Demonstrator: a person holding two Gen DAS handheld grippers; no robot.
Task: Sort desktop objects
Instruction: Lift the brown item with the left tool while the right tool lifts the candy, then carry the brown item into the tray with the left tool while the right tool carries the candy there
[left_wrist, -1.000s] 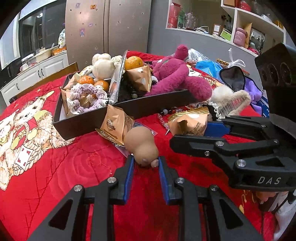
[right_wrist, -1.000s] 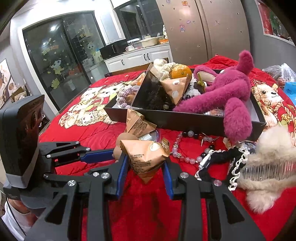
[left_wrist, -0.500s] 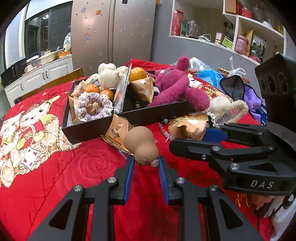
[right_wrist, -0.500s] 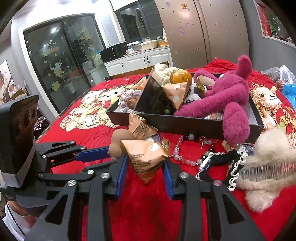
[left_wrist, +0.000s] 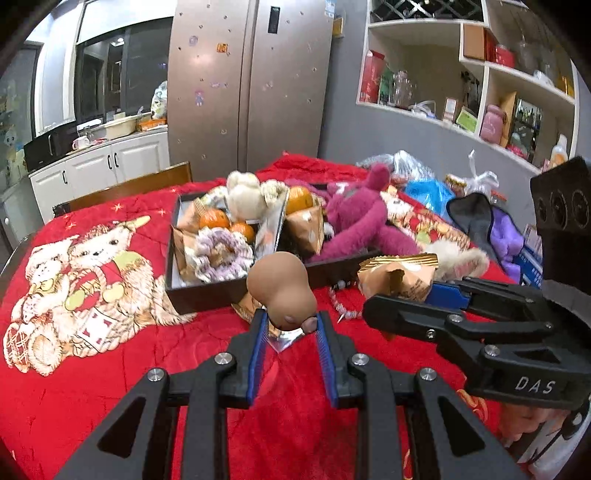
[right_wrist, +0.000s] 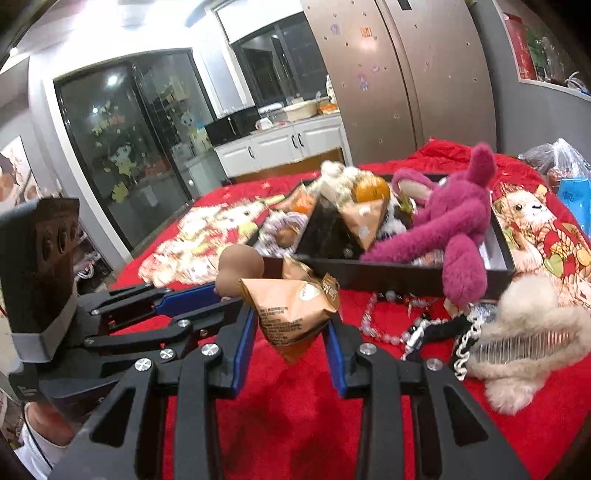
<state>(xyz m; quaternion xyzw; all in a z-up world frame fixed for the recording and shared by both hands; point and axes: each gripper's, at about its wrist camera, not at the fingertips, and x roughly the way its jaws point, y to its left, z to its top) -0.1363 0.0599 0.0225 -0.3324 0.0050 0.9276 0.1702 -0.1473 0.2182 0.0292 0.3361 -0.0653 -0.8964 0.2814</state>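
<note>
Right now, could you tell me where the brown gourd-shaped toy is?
The brown gourd-shaped toy is clamped in the left gripper, raised in front of the black box, left of the snack packet in the right gripper.

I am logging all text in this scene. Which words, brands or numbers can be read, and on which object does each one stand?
"DAS": white letters on the black body of the right gripper, seen from the left wrist view.
Tan snack packet held in the right gripper: small dark print lines and a round logo, too small and blurred to read.
Shelf boxes and fridge stickers: print is unreadable.
</note>
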